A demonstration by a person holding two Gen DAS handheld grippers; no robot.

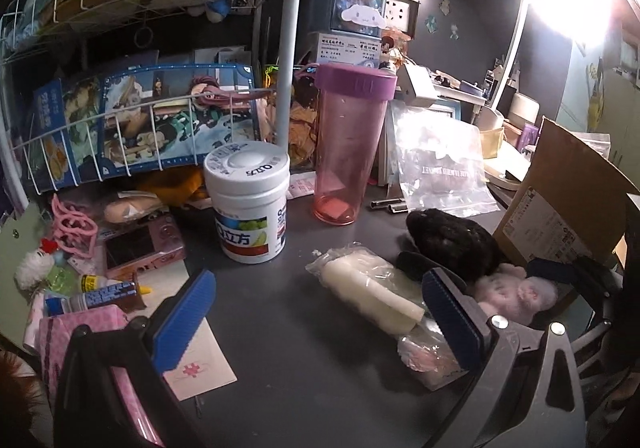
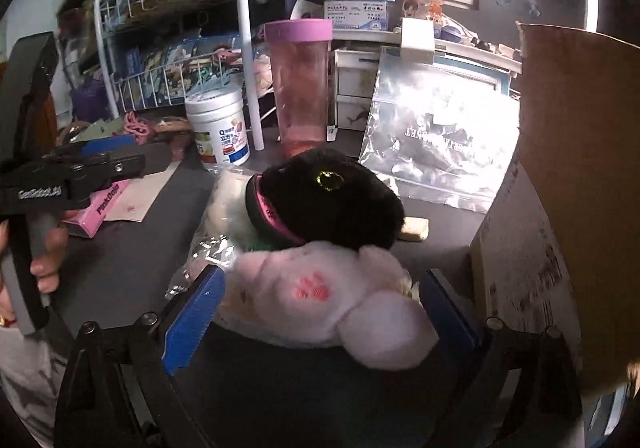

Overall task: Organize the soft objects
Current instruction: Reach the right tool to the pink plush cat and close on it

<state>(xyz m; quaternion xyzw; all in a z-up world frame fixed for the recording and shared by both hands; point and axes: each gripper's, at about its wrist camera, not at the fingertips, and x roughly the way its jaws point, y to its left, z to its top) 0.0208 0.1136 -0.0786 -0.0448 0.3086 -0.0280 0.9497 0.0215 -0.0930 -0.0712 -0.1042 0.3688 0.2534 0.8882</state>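
Note:
A pink plush toy (image 2: 320, 296) with a red paw print lies between the blue fingers of my right gripper (image 2: 320, 308); the jaws stand wide on either side of it, not clamped. Behind it sits a black plush toy (image 2: 332, 199) with a pink collar. The pink plush (image 1: 516, 296) and black plush (image 1: 452, 244) also show in the left wrist view, by the cardboard box (image 1: 560, 207). A white soft roll in a plastic bag (image 1: 372, 292) lies on the dark desk. My left gripper (image 1: 320, 312) is open and empty above the desk, left of the bagged roll.
A white jar (image 1: 248, 203) and a pink tumbler with purple lid (image 1: 348, 143) stand behind. A clear zip bag (image 1: 440, 163) leans at the back. A wire rack (image 1: 120, 135), a pink camera (image 1: 140, 244), a card (image 1: 204, 364) and small clutter fill the left.

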